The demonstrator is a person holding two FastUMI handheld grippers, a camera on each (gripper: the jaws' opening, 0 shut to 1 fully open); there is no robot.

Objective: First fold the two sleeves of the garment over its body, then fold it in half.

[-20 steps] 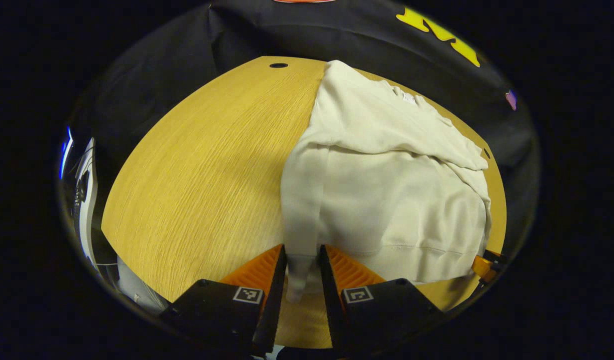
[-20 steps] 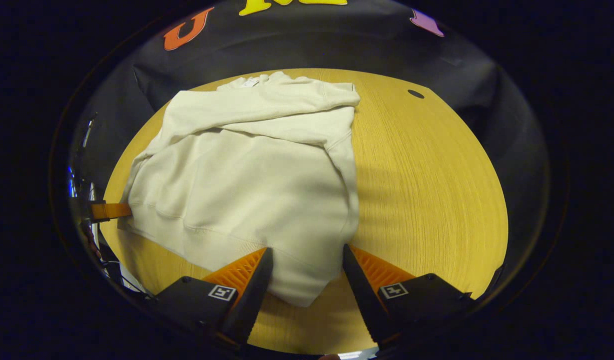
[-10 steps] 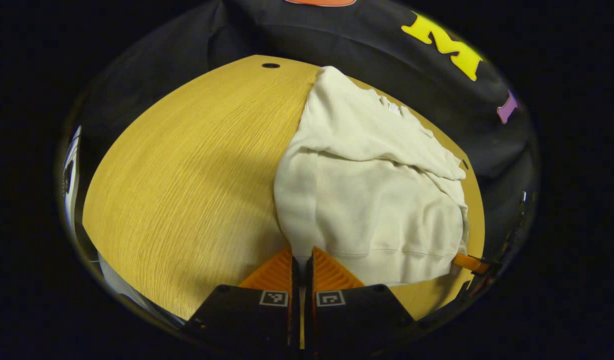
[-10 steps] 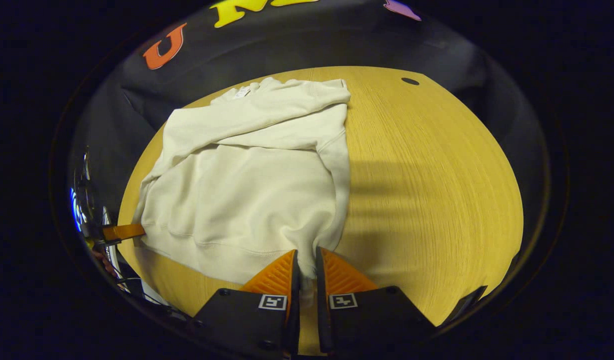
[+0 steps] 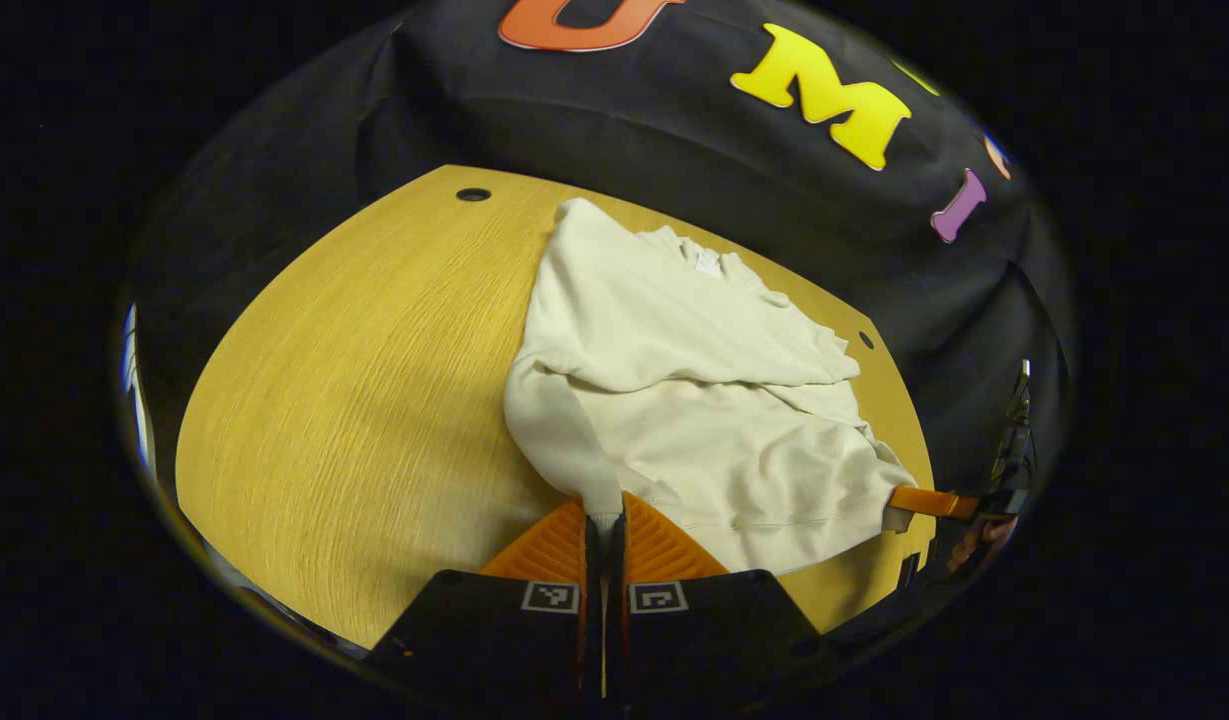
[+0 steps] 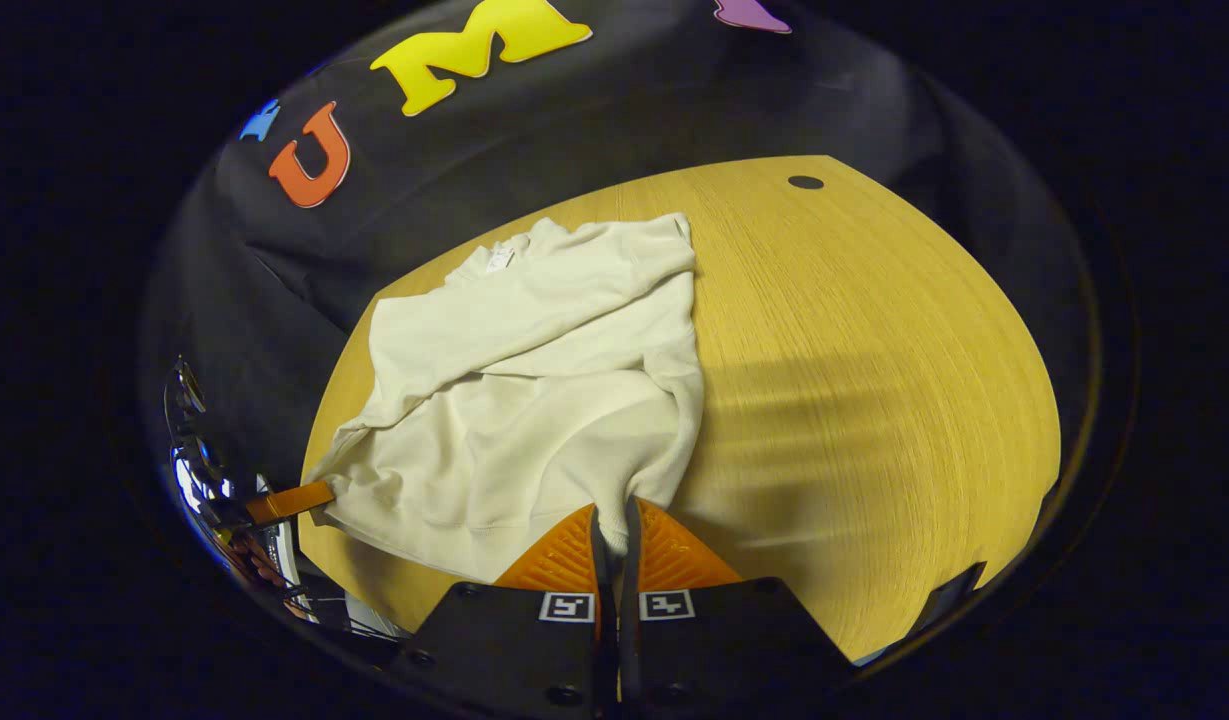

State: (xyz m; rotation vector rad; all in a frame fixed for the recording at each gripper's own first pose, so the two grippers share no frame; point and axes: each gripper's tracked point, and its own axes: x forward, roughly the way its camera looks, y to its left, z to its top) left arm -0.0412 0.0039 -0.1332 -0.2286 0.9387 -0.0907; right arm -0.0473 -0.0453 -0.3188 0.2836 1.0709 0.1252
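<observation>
Left gripper view: left tongs [image 5: 604,520] clamped on the sweatshirt's [image 5: 674,400] hem corner; right tongs [image 6: 614,525] clamped on the other. Sleeves lie across its body, far half of the desk [image 5: 354,380]. Halving fold apparently just starting.

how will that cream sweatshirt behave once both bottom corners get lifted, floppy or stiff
Probably floppy: the sweatshirt already drapes in soft folds where the left gripper and right gripper pinch its hem corners. The middle will likely sag between them. It looks thick, so it may drag on the table rather than slide freely.
</observation>
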